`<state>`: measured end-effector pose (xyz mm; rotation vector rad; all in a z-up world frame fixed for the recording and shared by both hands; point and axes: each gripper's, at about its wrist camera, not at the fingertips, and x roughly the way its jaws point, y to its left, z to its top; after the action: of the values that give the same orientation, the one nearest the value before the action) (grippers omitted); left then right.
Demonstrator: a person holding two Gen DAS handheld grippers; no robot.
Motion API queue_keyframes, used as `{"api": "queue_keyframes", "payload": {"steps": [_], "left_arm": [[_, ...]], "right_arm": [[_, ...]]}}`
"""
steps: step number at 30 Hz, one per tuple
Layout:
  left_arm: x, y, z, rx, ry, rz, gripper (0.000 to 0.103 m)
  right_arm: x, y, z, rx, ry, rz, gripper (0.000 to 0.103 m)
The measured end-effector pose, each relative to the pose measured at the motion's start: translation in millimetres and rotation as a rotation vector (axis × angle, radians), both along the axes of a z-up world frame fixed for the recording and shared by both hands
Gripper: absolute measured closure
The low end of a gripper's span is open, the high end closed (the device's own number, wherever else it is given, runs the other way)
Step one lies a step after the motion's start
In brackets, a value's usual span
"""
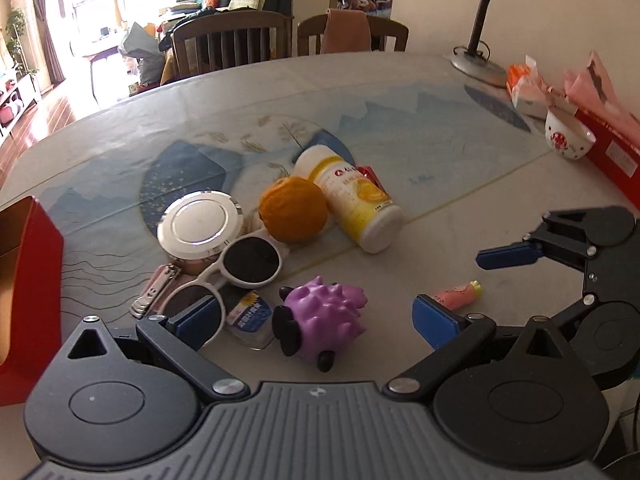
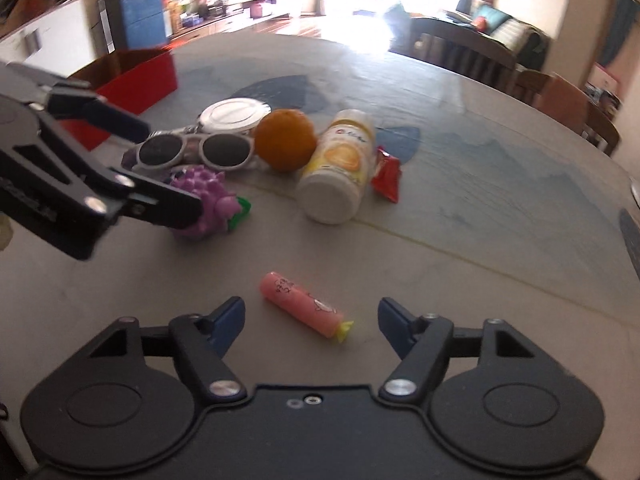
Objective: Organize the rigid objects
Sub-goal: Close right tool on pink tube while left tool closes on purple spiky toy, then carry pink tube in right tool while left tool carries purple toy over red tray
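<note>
A pile lies mid-table: a purple spiky toy (image 1: 324,320) (image 2: 208,200), white sunglasses (image 1: 236,268) (image 2: 196,150), a round white lid (image 1: 198,226) (image 2: 234,114), an orange (image 1: 292,210) (image 2: 285,139), a lying yellow-white bottle (image 1: 352,196) (image 2: 340,168), nail clippers (image 1: 154,290) and a red packet (image 2: 387,176). A pink tube (image 2: 306,308) (image 1: 460,292) lies apart. My left gripper (image 1: 316,320) is open around the purple toy; it also shows in the right wrist view (image 2: 168,164). My right gripper (image 2: 310,320) is open, just behind the pink tube; it also shows in the left wrist view (image 1: 456,280).
A red box (image 1: 24,280) (image 2: 136,76) stands at the table's left side. A desk lamp (image 1: 480,48), a small bowl (image 1: 568,136), tissue packs and another red box (image 1: 616,152) stand at the far right. Chairs (image 1: 232,40) line the far edge.
</note>
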<state>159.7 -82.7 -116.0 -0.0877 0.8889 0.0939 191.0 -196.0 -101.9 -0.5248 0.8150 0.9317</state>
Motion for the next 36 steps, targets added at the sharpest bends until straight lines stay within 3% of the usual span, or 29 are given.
{"api": "queue_keyframes", "payload": {"steps": [13,17,23,36], "left_arm": [[12.6,-14.4,-16.4,0.101,0.037,-0.011,0.019],[17.1,-13.9,-20.6,0.085,0.065,-0.001,0.036],[19.1,-14.1,-23.0,0.092,0.079,0.029,0.044],[14.1,-5.3,-19.7,0.031,0.089,0.076,0.045]], "right_arm": [[20.5,7.9,-9.4,0.006,0.036,0.15,0.068],[20.6,6.6,-8.6,0.015,0.048,0.149,0.086],[21.0,3.1,-8.9,0.031,0.069,0.099,0.088],[15.7,-6.0,2.4,0.072,0.078,-0.001,0.088]]}}
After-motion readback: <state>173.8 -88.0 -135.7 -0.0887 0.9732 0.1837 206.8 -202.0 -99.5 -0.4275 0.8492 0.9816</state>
